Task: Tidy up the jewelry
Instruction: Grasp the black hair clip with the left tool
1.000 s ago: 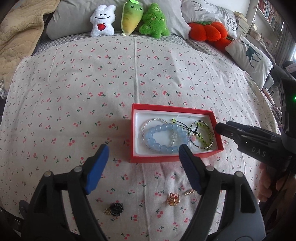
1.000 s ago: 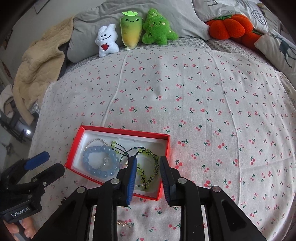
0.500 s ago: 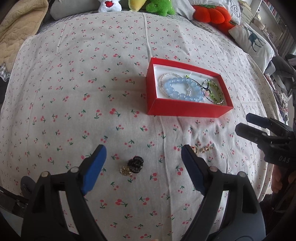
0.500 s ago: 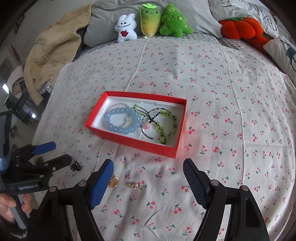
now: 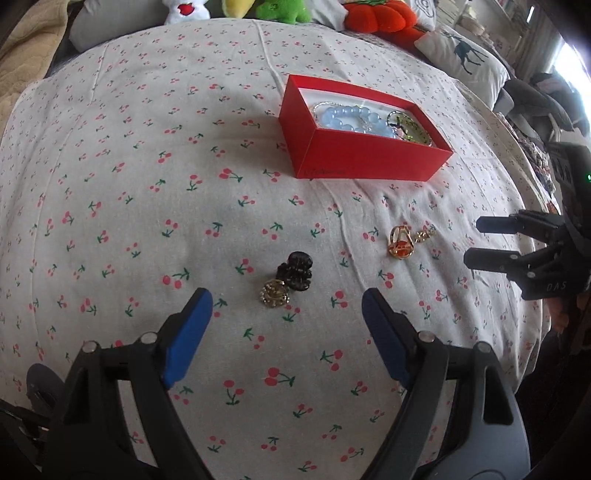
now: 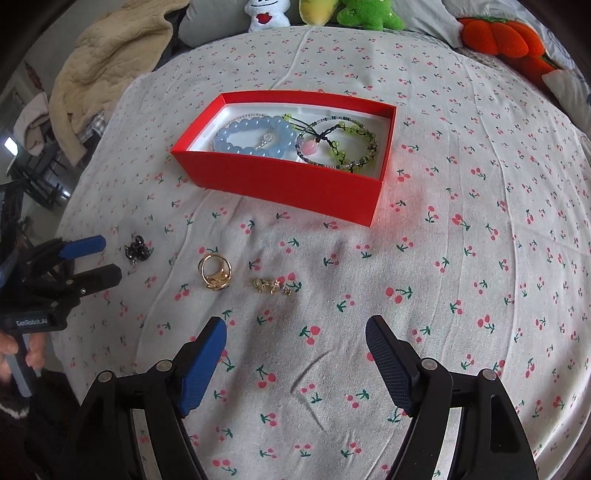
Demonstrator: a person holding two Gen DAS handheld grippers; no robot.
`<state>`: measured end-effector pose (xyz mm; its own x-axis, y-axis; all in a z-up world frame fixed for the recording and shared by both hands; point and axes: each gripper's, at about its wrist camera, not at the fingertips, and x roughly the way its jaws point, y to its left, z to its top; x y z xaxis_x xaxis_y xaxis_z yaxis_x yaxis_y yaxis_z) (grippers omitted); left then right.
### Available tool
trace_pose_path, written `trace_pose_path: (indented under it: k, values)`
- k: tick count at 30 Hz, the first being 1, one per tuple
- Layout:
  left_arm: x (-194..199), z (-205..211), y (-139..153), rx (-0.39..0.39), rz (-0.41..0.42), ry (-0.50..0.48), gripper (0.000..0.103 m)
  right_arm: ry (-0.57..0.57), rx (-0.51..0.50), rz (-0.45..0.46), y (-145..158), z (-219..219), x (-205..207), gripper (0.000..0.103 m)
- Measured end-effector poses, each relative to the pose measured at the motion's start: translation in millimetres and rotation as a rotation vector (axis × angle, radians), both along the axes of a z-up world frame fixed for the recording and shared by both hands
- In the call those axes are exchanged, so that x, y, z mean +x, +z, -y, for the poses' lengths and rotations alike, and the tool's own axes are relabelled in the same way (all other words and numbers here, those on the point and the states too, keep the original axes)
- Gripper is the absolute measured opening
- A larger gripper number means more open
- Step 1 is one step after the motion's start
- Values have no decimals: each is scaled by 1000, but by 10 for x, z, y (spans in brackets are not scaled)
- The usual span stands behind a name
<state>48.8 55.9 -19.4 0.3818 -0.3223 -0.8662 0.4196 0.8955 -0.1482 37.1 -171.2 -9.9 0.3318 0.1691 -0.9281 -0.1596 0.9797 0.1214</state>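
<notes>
A red box (image 6: pixel 284 181) on the cherry-print bedspread holds a blue bead bracelet (image 6: pixel 251 136) and a green beaded bracelet (image 6: pixel 340 147). Nearer me, loose on the cloth, lie a gold ring (image 6: pixel 215 271), a small gold earring (image 6: pixel 273 286) and a black piece (image 6: pixel 137 250). My right gripper (image 6: pixel 295 325) is open and empty, just short of the earring. In the left wrist view the black piece (image 5: pixel 295 271) touches a round gold piece (image 5: pixel 273 293). My left gripper (image 5: pixel 286 295) stands open with nothing gripped, its jaws either side of them. The box (image 5: pixel 365 158) lies beyond.
Plush toys (image 6: pixel 365 13) and an orange pumpkin cushion (image 6: pixel 498 35) line the far edge of the bed. A beige blanket (image 6: pixel 107 59) hangs at the far left. A deer-print pillow (image 5: pixel 461 59) lies far right. A hand (image 6: pixel 22 354) holds the left gripper's handle.
Both grippers drew back from the red box and sank toward the loose pieces on the cloth. The right jaws went from nearly shut over the green bracelet to wide open.
</notes>
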Motion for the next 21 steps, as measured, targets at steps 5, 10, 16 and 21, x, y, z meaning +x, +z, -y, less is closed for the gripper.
trace_pose_path:
  k: [5,10,16,21]
  values:
    - [-56,-80,-191,39,26,-41,76,21,-10,-10,-141,67,-97,79]
    - [-51,-106,-166,19,65,-53,58,20,-21,-17,-214,157,-126,79]
    - [22,-25,-92,-7,93,-77,43,21,-3,-18,-202,170,-111,79]
    - [50,89,-52,-11,93,-109,40,27,1,-19,-184,146,-80,79]
